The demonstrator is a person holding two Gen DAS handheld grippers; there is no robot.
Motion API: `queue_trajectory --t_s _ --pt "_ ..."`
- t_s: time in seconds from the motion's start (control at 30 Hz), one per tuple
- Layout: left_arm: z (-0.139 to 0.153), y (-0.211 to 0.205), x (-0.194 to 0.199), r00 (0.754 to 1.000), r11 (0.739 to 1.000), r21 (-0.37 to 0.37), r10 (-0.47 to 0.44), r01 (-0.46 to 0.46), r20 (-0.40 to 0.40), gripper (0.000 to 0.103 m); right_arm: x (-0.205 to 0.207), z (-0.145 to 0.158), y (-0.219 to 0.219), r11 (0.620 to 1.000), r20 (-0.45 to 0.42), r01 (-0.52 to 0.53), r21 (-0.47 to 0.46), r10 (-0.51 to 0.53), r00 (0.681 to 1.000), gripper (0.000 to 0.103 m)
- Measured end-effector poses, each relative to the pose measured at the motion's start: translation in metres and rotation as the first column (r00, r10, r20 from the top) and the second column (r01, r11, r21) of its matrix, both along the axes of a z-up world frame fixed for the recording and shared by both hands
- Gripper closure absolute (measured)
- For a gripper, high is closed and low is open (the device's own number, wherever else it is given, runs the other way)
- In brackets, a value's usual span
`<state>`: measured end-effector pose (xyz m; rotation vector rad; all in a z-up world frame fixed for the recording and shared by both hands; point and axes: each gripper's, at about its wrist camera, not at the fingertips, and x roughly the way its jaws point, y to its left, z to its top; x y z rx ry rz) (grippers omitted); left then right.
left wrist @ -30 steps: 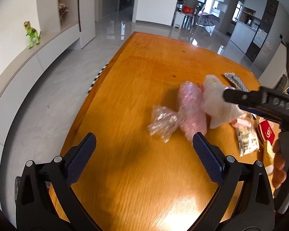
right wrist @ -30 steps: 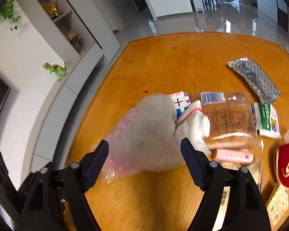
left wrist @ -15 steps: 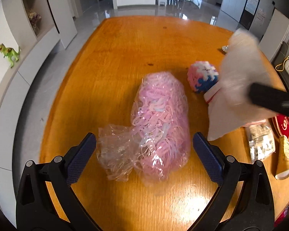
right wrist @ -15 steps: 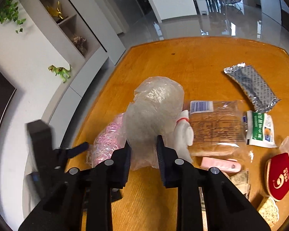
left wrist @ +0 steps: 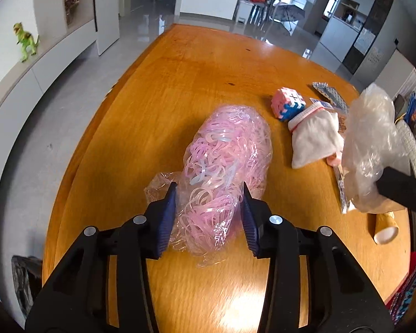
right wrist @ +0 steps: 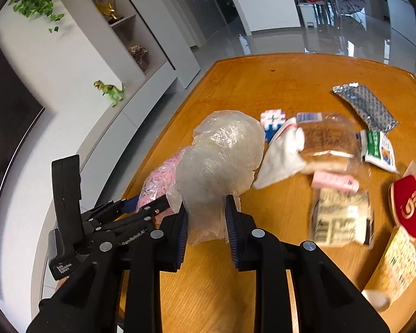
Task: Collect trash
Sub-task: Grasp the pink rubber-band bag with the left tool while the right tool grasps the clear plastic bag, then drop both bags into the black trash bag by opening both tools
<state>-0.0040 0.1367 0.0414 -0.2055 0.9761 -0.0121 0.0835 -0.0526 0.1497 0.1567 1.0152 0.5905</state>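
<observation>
A: What is the left gripper (left wrist: pixel 208 216) doing?
B: Its jaws are closing on the pink bag (left wrist: pixel 222 172), which lies on the bench (left wrist: pixel 180 88). The near end of the bag sits between the pads, both of which press into the plastic.

A: And the right gripper (right wrist: pixel 206 222)?
B: Clamped on the clear bag (right wrist: pixel 222 155). The bag's neck is pinched between the fingers and the crumpled bulk stands up beyond the tips, off the bench.

A: Where are the two relative to each other?
B: In the right wrist view the left gripper (right wrist: pixel 149 205) lies just left of the right one, with the pink bag (right wrist: pixel 159 177) past its tips. In the left wrist view the clear bag (left wrist: pixel 371 149) hangs to the right, well apart from the left fingers.

A: What else lies ahead of the right gripper?
B: A white pouch (right wrist: pixel 280 155), a puzzle cube (right wrist: pixel 273 119) and a bread pack (right wrist: pixel 328 141), with more wrappers to the right. That side is blurred.
</observation>
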Motion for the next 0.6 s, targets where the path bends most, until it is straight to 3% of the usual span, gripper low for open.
queue_trajectory --t_s 0.3,0.6 --pt "0.025 0.056 -0.11 0.988 0.994 -0.004 0.108 -0.108 0.111 0.061 -0.076 -0.006 0.049 0.994 -0.008 -0.11 0.013 0.11 0.994 0.076" --pt "0.029 0.121 -0.216 0.946 0.957 0.027 0.281 -0.289 0.165 0.061 -0.146 -0.02 0.126 0.958 -0.03 -0.285 0.033 0.286 0.958 0.076"
